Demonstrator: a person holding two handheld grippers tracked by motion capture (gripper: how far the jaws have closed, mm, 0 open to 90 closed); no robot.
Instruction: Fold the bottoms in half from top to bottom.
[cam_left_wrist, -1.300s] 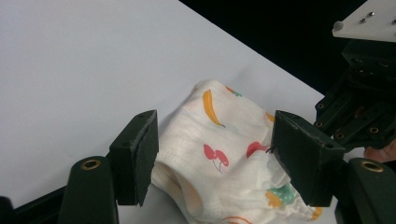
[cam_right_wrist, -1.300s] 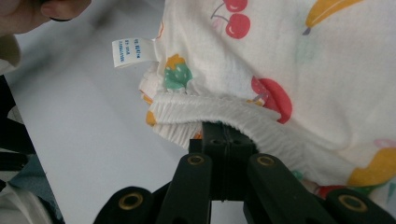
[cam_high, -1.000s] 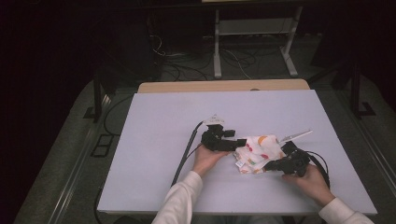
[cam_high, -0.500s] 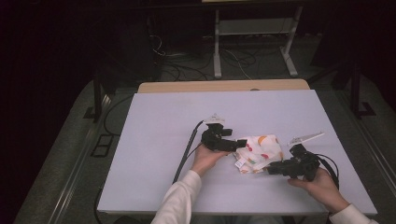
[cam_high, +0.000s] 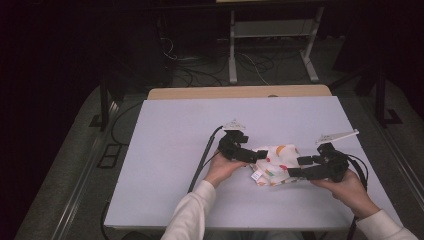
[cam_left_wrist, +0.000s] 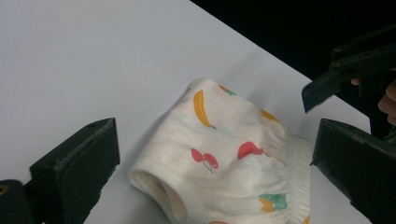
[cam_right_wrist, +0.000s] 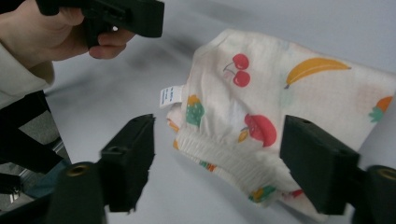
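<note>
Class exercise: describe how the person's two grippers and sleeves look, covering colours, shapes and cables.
Both the left gripper and right gripper are black, each with two blocky, squared jaws. Each carries a grey three-cornered plate on top and trails a black cable. The person wears white long sleeves.

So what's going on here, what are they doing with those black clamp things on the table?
A person is handling a small fruit-print garment on a white table with a hand-held gripper in each hand. The garment lies folded between them. The left gripper and the right gripper have both just been opening their jaws. Neither pair of jaws presses on the cloth now, so it looks like they have just let go of it.
</note>
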